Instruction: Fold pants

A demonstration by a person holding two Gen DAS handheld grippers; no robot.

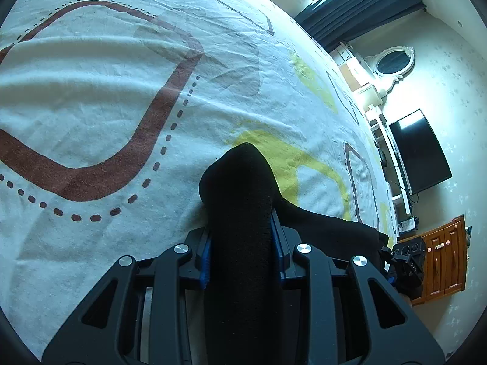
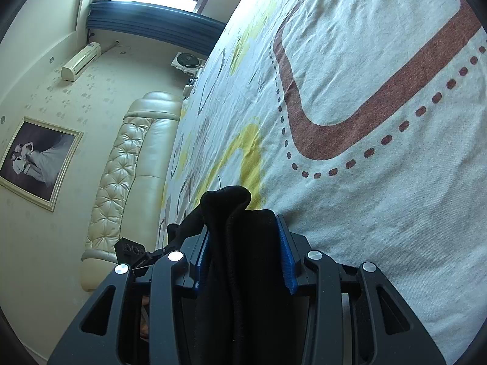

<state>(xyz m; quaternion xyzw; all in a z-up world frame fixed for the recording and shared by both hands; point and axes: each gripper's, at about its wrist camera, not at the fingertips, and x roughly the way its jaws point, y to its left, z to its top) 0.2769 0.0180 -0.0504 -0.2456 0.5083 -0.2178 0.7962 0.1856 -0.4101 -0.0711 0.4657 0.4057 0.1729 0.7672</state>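
Note:
The black pants (image 1: 240, 200) are bunched between the blue pads of my left gripper (image 1: 240, 249), which is shut on them; the cloth sticks out past the fingertips and trails off to the right toward the other gripper (image 1: 404, 261). In the right wrist view, folds of the same black pants (image 2: 234, 213) are clamped between the blue pads of my right gripper (image 2: 243, 252), shut on them. Both grippers hold the fabric above the patterned bedspread (image 1: 106, 91). The left gripper (image 2: 134, 252) shows at the lower left of the right wrist view. How the rest of the pants hangs is hidden.
The white bedspread (image 2: 380, 197) with brown, yellow and grey shapes covers a wide bed. A cream tufted headboard (image 2: 127, 167) borders it. A black television (image 1: 417, 152), a wooden cabinet (image 1: 444, 261) and a dark curtain (image 1: 359, 6) stand beyond the bed's edge.

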